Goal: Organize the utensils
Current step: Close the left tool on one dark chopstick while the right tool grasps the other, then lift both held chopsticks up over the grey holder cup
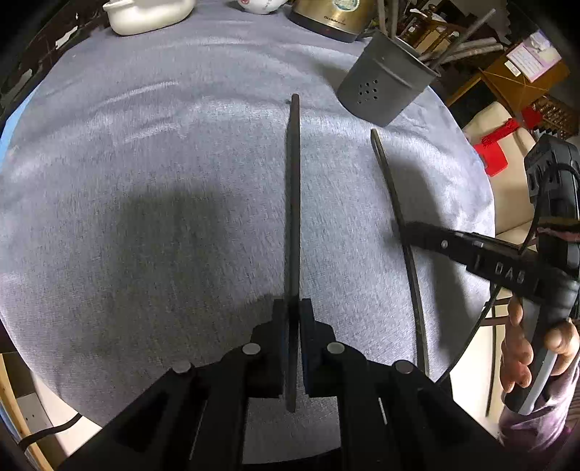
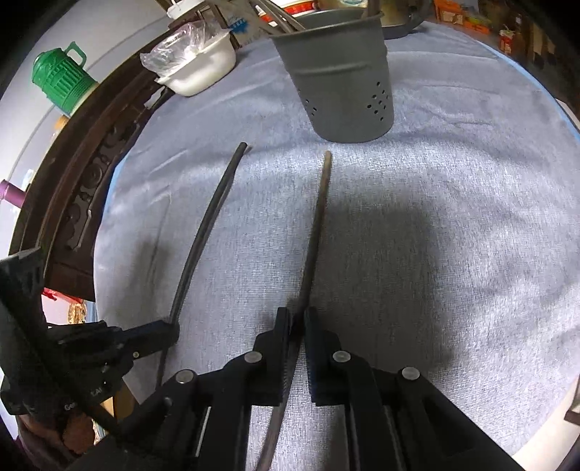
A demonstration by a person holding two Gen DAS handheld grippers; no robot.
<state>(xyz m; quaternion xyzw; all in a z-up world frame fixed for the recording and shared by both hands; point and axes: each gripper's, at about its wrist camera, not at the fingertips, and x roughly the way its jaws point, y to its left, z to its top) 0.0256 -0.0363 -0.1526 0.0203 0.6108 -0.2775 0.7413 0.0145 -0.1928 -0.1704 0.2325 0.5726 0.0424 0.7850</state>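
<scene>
Two long dark chopsticks lie along the grey cloth, pointing at a grey perforated utensil holder that has several dark sticks in it. My left gripper is shut on the near end of one chopstick. My right gripper is shut on the other chopstick, which lies to the right of the first. The holder stands upright just beyond both far tips. A hand grips the right gripper's handle.
A grey cloth covers the round table. At the far edge stand a white dish, a metal kettle and a white bowl with plastic wrap. A green jug stands beyond the carved wooden rim.
</scene>
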